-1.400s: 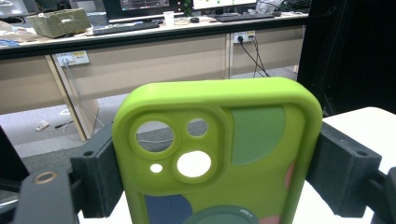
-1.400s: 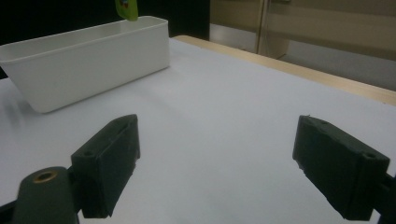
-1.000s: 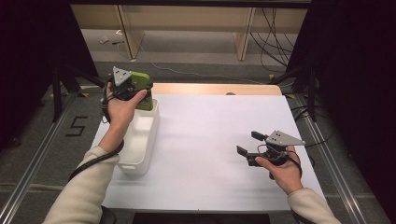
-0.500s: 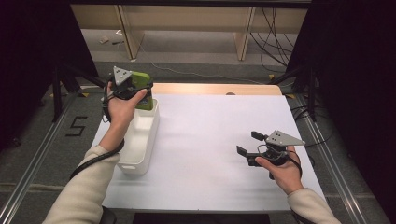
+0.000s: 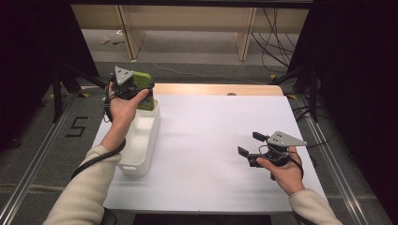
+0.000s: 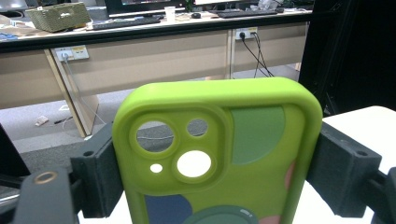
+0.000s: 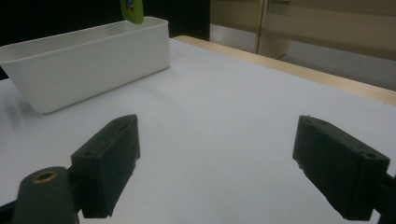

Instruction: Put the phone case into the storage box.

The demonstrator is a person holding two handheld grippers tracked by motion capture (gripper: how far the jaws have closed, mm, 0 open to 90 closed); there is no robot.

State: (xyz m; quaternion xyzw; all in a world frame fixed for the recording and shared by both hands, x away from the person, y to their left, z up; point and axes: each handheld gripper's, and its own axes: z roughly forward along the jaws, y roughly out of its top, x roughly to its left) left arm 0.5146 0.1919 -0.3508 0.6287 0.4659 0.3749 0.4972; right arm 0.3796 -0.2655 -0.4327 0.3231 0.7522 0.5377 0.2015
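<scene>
My left gripper [image 5: 141,91] is shut on a lime-green phone case [image 5: 143,89] and holds it over the far end of a white plastic bin [image 5: 149,140] at the table's left. In the left gripper view the phone case [image 6: 219,154] stands upright between the two jaws, camera cutouts at upper left, both pads pressing its sides. My right gripper [image 5: 250,144] rests low over the white table [image 5: 206,140] at the right, open with nothing between its fingers. In the right gripper view the right gripper [image 7: 215,163] points toward the bin [image 7: 88,65], with the case's lower end [image 7: 132,11] hanging above its far rim.
The white sheet covers most of the table; a wooden strip [image 5: 216,89] runs along its far edge. Dark frames and metal rails [image 5: 328,154] flank both sides. Beyond the table stand desk legs and cables [image 5: 277,33] on the floor.
</scene>
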